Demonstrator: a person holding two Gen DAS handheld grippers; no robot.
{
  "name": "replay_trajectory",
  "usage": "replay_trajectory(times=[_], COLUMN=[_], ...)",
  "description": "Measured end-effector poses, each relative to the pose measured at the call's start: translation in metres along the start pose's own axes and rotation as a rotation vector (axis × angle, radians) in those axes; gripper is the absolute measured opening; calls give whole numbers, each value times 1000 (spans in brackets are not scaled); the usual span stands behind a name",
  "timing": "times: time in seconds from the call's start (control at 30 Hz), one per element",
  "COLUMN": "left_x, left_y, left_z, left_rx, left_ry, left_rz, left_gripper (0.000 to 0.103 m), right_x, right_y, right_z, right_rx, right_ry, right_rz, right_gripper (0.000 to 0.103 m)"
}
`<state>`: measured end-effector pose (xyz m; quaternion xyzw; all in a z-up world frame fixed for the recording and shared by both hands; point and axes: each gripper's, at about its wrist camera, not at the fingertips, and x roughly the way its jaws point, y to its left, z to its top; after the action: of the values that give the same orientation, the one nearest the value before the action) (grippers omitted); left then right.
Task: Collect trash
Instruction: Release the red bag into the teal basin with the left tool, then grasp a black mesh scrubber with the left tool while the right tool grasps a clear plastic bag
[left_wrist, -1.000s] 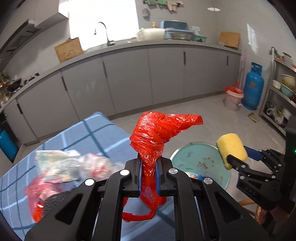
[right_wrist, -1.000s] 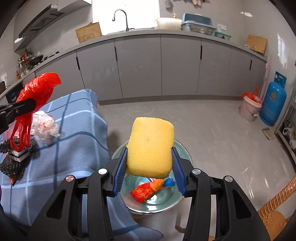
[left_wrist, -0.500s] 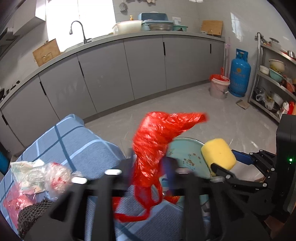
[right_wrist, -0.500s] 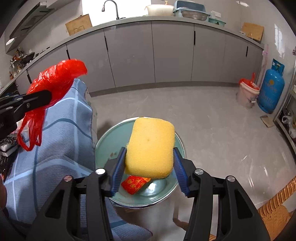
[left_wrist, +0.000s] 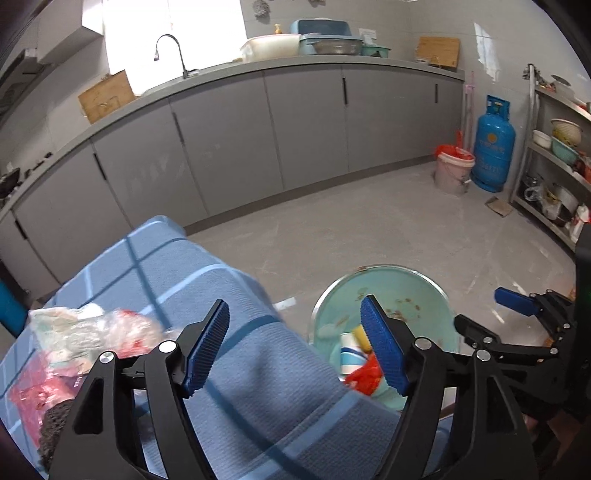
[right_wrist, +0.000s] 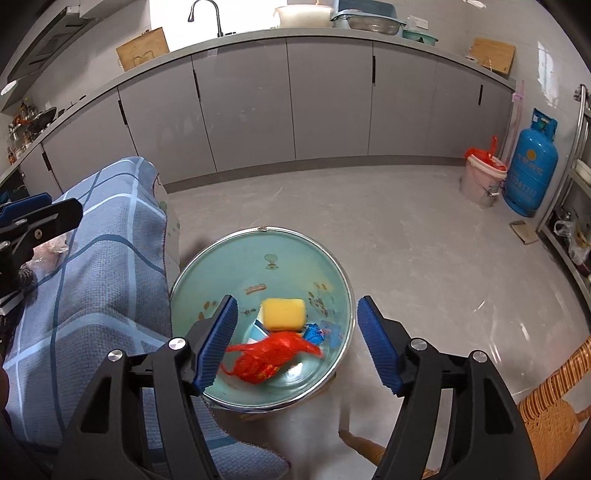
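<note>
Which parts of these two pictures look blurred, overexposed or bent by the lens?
Left wrist view: the window is blown out white, the trash pile is smeared, and the counter bows. Right wrist view: the red bag in the basin is motion-blurred; corners go black.

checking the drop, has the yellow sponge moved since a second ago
Yes. The yellow sponge has left the right gripper, whose jaws are opening with nothing between them, and now lies down inside the teal basin, beside the red plastic bag.
</note>
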<state>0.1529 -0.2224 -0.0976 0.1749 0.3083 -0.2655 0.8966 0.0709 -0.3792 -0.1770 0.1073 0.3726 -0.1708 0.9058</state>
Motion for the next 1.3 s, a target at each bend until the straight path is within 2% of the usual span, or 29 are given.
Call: replay_trajectory(times=[0.07,0.37,0.6,0.8,0.93,1.07,1.3], left_x=[-6,-34,-76,-102,-112,-113,-102], left_y=[7,44,90,145,180,204,208], left_z=[-2,-13,-31,-61,-88,-120,-143], left_rx=[-4,-42,-89,-161,-223,-289,-347], left_ry=[-7,-17,-49,-19,35,104,151], left_rz=[23,127,253,377,442,453,369], left_gripper=[80,80,85,85,85,85,85], right_x=[-1,-12,-23,-32,-42,-50,-66], right_y=[3,37,74,109,137,168,214], right_z=[0,2,4,5,4,2,6], right_rx=[-1,-48,-105,-161,-200,-239,-315], right_ry=[-1,-14,-29,-40,-48,-51,-94], right_rz=[8,63,116,164,200,249,296], right_gripper=[71,73,76,76,77,79,84])
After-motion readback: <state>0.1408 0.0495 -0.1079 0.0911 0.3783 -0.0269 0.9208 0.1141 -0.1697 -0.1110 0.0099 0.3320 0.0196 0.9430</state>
